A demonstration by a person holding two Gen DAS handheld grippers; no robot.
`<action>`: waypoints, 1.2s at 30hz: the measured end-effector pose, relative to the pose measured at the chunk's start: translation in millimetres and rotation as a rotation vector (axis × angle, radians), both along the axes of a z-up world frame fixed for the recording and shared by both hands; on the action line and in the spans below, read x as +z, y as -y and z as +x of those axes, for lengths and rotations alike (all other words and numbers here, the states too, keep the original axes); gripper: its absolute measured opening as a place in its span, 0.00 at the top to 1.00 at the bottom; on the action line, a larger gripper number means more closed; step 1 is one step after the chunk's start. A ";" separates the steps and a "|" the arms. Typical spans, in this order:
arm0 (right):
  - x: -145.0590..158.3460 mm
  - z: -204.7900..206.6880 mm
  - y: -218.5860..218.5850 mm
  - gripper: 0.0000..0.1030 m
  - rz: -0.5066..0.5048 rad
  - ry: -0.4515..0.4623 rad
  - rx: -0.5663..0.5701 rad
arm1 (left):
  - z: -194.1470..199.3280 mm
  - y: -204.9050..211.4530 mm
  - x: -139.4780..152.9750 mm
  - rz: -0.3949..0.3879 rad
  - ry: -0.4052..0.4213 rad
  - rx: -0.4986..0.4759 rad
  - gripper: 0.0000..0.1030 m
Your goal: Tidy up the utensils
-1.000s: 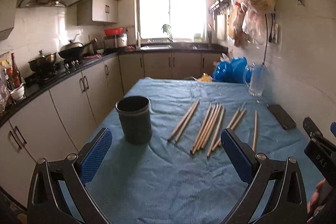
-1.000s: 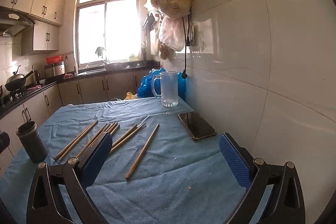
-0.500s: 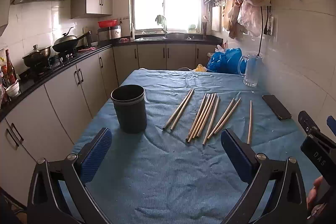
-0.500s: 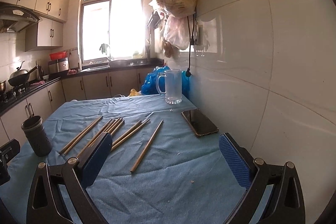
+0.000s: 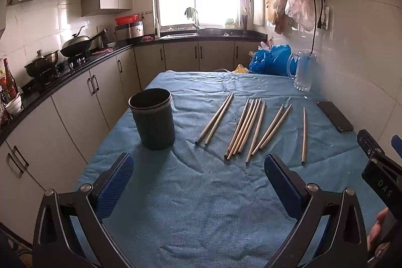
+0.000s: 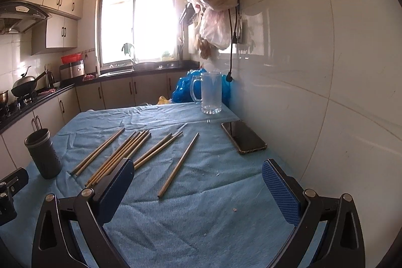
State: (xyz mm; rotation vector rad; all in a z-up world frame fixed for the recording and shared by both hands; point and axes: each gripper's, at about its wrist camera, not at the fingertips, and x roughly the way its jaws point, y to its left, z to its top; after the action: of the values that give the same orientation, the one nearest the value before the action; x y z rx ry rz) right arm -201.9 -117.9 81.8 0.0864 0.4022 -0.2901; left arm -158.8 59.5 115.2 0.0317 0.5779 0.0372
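Kitchen cabinets run along the left wall and under a bright window, and white tiles close the right side; between them stands a table under a blue cloth [image 5: 201,205]. On that cloth a dark cylindrical holder [image 5: 152,118] stands upright near the left edge, its mouth open and nothing visible inside it. Wooden chopsticks [image 5: 247,126] lie flat across the middle of the cloth, all roughly parallel and pointing toward the far edge: a pair nearest the holder, then a tight bunch, then another pair, and a single chopstick [image 5: 304,135] apart on the right side. A black phone [image 5: 335,116] lies flat near the right edge, just beyond that single stick, and a clear glass mug [image 5: 303,72] stands at the far right corner beside a blue plastic bag [image 5: 271,63].

Over the near edge the left gripper [image 5: 198,182] hovers, its blue-padded jaws spread wide and grasping nothing, the holder ahead of its left finger. In the right wrist view, the right gripper [image 6: 197,189] is likewise spread wide and empty above the near right part of the cloth, with the lone chopstick's near end lying between its fingers and the phone ahead to the right.
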 end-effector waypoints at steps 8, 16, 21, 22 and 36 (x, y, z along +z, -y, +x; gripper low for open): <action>-17.0 13.9 4.4 0.00 0.014 -0.046 0.007 | 17.7 3.4 -17.6 0.018 -0.056 0.000 0.00; -29.2 25.8 12.8 0.00 -0.003 -0.050 -0.016 | 37.6 13.4 -34.4 0.052 -0.111 -0.004 0.00; -26.0 31.4 18.6 0.00 -0.036 -0.018 -0.034 | 49.8 19.8 -41.8 0.071 -0.141 -0.011 0.00; -26.2 35.3 20.0 0.00 -0.043 -0.024 -0.031 | 53.9 21.4 -42.1 0.079 -0.147 -0.018 0.00; -56.8 109.5 82.2 0.00 0.176 -0.281 0.096 | 148.0 27.5 -15.2 0.035 -0.193 -0.114 0.00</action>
State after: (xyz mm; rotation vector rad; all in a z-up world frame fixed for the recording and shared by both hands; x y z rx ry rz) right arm -92.4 -200.1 25.0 0.1992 0.7092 -0.1720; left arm -10.7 32.0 99.9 0.1030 0.7673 -0.0671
